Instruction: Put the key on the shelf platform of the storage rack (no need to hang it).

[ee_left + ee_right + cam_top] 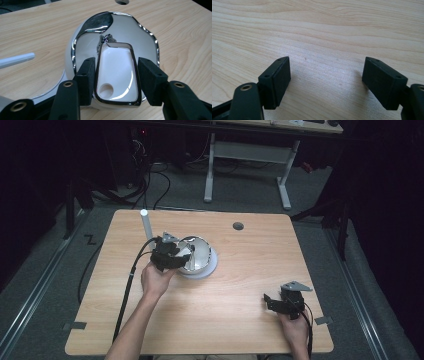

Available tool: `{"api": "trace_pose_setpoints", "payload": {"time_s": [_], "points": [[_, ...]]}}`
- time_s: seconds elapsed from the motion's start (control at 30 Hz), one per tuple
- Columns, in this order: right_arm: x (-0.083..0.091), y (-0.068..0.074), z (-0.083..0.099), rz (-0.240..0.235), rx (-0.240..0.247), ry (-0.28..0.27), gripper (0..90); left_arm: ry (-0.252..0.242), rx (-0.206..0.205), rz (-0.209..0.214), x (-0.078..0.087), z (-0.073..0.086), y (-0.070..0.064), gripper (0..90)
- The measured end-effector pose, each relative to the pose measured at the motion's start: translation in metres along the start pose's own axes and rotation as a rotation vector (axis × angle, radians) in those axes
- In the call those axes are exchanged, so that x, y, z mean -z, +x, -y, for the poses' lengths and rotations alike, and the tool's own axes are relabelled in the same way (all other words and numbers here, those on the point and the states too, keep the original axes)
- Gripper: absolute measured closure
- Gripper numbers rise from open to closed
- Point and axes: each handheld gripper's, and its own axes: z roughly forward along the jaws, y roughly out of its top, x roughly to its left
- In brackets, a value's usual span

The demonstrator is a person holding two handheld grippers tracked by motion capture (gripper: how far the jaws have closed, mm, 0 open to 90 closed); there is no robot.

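**A:** So what's the left gripper (pixel 113 75) doing here? From its own view, the jaws are sitting on either side of a white tray with a chrome rim (pixel 116 75), which is lying in the near part of a bigger white dish with a wavy chrome edge (pixel 140 32). I can't tell if the pads are actually pressing on the rim or just flanking it; they're right up against it.

**B:** My guess is the hand is coming in low and from the near side so the pads are lining up with the tray's two long edges. The tray's narrow enough to fit between them.

**A:** How's the tray looking?

**B:** Glossy, tapering, with a round hole toward the end nearest the fingers. Something small and metallic is sitting just past its far end.

**A:** And the right gripper (pixel 280 301)?

**B:** It's idling with jaws spread wide, nothing between them, just bare wooden table (pixel 317 32). Probably waiting out of the way.
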Motion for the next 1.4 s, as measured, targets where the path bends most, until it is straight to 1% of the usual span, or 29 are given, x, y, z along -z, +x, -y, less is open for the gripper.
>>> {"api": "trace_pose_setpoints", "payload": {"time_s": [0.1, 0.17, 0.23, 0.3, 0.33, 0.37, 0.6, 0.63, 0.7, 0.73, 0.77, 0.87, 0.9, 1.03, 1.07, 1.13, 1.17, 1.23, 1.27, 1.3, 1.33, 1.4], "points": [[0.0, 0.0, 0.0, 0.0, 0.0, 0.0, 23.2, -0.012, -0.004, -0.009, -0.004, -0.002, 0.002, 50.3], [0.0, 0.0, 0.0, 0.0, 0.0, 0.0, 23.2, -0.014, 0.005, -0.022, -0.006, -0.002, 0.003, 50.3], [0.0, 0.0, 0.0, 0.0, 0.0, 0.0, 23.2, -0.011, -0.007, -0.027, -0.008, -0.003, 0.005, 50.2], [0.0, 0.0, 0.0, 0.0, 0.0, 0.0, 23.2, -0.009, -0.003, -0.026, -0.008, -0.003, 0.005, 50.1], [0.0, 0.0, 0.0, 0.0, 0.0, 0.0, 23.2, -0.012, -0.012, -0.022, -0.009, -0.003, 0.005, 50.1], [0.0, 0.0, 0.0, 0.0, 0.0, 0.0, 23.2, -0.015, -0.009, -0.027, -0.009, -0.002, 0.004, 50.1], [0.0, 0.0, 0.0, 0.0, 0.0, 0.0, 23.2, -0.022, -0.021, -0.028, -0.008, -0.001, 0.004, 48.4], [0.0, 0.0, 0.0, 0.0, 0.0, 0.0, 23.2, -0.023, -0.025, -0.026, -0.008, -0.001, 0.004, 47.9], [0.0, 0.0, 0.0, 0.0, 0.0, 0.0, 23.2, -0.018, -0.015, -0.025, -0.006, -0.002, 0.004, 46.8], [0.0, 0.0, 0.0, 0.0, 0.0, 0.0, 23.2, -0.008, -0.016, -0.018, -0.005, -0.003, 0.004, 46.1], [0.0, 0.0, 0.0, 0.0, 0.0, 0.0, 23.2, -0.002, -0.004, -0.017, -0.003, -0.004, 0.003, 46.0], [0.0, 0.0, 0.0, 0.0, 0.0, 0.0, 23.2, -0.003, -0.018, -0.004, 0.002, -0.005, 0.004, 44.3], [0.0, 0.0, 0.0, 0.0, 0.0, 0.0, 23.2, -0.001, -0.005, -0.004, 0.003, -0.006, 0.004, 43.6], [0.0, 0.0, 0.0, 0.0, 0.0, 0.0, 23.2, -0.004, -0.012, 0.006, 0.011, -0.009, 0.005, 41.9], [0.0, 0.0, 0.0, 0.0, 0.0, 0.0, 23.2, -0.005, -0.006, 0.01, 0.014, -0.009, 0.004, 41.5], [0.0, 0.0, 0.0, 0.001, 0.001, 0.0, 23.2, -0.005, -0.009, 0.014, 0.016, -0.01, 0.004, 40.8], [0.0, 0.0, 0.0, 0.001, 0.001, 0.0, 23.2, -0.004, -0.019, 0.017, 0.018, -0.01, 0.005, 40.6], [0.0, 0.0, 0.0, 0.001, 0.001, 0.0, 23.2, -0.006, -0.026, 0.017, 0.019, -0.01, 0.005, 40.2], [0.0, 0.0, 0.0, 0.0, 0.001, 0.0, 23.2, -0.009, -0.015, 0.014, 0.021, -0.011, 0.005, 40.0], [0.0, 0.0, 0.0, 0.001, 0.001, 0.0, 23.2, -0.006, -0.024, 0.022, 0.021, -0.012, 0.006, 39.9], [0.0, 0.0, 0.0, 0.001, 0.002, 0.0, 23.2, -0.009, -0.01, 0.02, 0.022, -0.013, 0.006, 39.8], [0.0, 0.0, 0.0, 0.001, 0.001, 0.0, 23.2, -0.01, -0.015, 0.025, 0.024, -0.015, 0.008, 39.6]]}}
